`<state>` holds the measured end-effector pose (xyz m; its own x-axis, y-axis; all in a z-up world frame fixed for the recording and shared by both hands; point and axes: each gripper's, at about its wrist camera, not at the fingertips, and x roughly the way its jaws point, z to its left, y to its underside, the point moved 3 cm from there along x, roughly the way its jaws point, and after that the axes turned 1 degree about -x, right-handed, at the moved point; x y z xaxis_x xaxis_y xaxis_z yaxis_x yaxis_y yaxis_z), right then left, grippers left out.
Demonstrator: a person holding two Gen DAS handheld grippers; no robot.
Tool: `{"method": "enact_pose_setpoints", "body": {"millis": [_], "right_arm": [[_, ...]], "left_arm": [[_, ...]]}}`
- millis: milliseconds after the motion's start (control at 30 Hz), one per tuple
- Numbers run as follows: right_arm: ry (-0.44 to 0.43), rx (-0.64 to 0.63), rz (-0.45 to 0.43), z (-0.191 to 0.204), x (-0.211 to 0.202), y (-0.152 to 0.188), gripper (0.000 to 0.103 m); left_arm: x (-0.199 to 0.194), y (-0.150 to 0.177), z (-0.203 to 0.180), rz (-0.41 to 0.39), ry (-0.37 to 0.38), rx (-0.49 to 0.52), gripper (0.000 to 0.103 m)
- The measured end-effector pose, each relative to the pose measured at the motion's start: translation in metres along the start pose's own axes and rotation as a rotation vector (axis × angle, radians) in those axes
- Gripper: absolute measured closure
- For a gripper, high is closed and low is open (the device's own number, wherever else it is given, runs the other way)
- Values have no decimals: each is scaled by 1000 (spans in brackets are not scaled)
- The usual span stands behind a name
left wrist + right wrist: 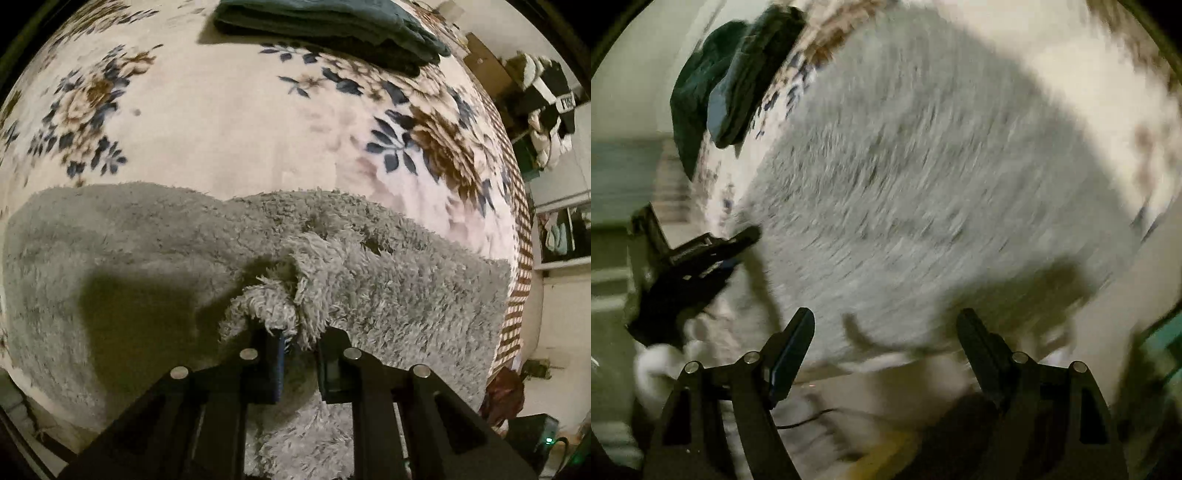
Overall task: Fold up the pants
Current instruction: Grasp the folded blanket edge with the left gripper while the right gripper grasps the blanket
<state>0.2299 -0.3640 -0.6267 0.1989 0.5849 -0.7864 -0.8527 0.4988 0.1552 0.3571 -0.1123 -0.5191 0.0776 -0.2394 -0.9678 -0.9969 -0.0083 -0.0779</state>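
Note:
Grey fluffy pants (184, 251) lie spread on a floral blanket (221, 122). My left gripper (299, 339) is shut on a bunched fold of the grey pants at their near edge. In the blurred right wrist view the grey pants (923, 177) fill the middle. My right gripper (886, 332) is open and empty, just above the near edge of the pants. The left gripper (738, 240) shows there at the left, holding the fabric edge.
A folded dark teal garment (325, 22) lies at the far side of the blanket, also seen in the right wrist view (727, 74). Hanging clothes (546, 103) and shelves stand at the right. A dark bag (506, 395) sits by the bed edge.

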Motion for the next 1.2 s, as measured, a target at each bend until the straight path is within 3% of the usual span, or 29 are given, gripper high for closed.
{"method": "enact_pose_setpoints", "body": {"millis": [67, 133, 167, 200, 267, 400, 700, 767, 800, 833, 867, 900, 933, 1100, 1200], "right_arm": [[-81, 112, 32, -3, 19, 9, 24], [-133, 213, 64, -5, 40, 17, 55], [-143, 245, 70, -4, 47, 21, 84], [-129, 274, 63, -4, 52, 25, 93], [-122, 303, 33, 2, 57, 34, 96], [-125, 241, 15, 27, 59, 49, 96], [-166, 158, 53, 53, 67, 62, 96], [-120, 121, 85, 51, 76, 60, 94], [-92, 109, 95, 48, 80, 56, 91], [-73, 101, 108, 45, 82, 54, 87], [-62, 99, 122, 43, 81, 52, 70], [-59, 101, 129, 41, 79, 51, 45], [-65, 99, 130, 41, 73, 49, 36], [-33, -15, 114, 46, 36, 47, 22], [9, -69, 95, 47, 15, 46, 22]], "left_arm": [[2, -2, -1, 7, -5, 11, 92], [1, -3, -1, 12, -7, 19, 92], [0, -4, -1, 13, -7, 21, 92], [-2, -5, 0, 14, -3, 17, 92], [-7, -8, 2, 11, 6, 9, 92], [-14, -12, 6, 3, 8, 2, 92], [-3, -24, 23, 38, 13, -5, 87], [2, -23, 32, 75, 61, -52, 81], [-1, -22, 35, 73, 63, -62, 72], [-8, -20, 38, 52, 46, -59, 59], [-14, -18, 40, 35, 38, -51, 53], [-24, -13, 45, 1, 44, -51, 47], [-34, -6, 52, -29, 55, -68, 43], [-77, 44, 113, -167, 47, -246, 17], [-80, 77, 166, -210, 18, -426, 15]]}}
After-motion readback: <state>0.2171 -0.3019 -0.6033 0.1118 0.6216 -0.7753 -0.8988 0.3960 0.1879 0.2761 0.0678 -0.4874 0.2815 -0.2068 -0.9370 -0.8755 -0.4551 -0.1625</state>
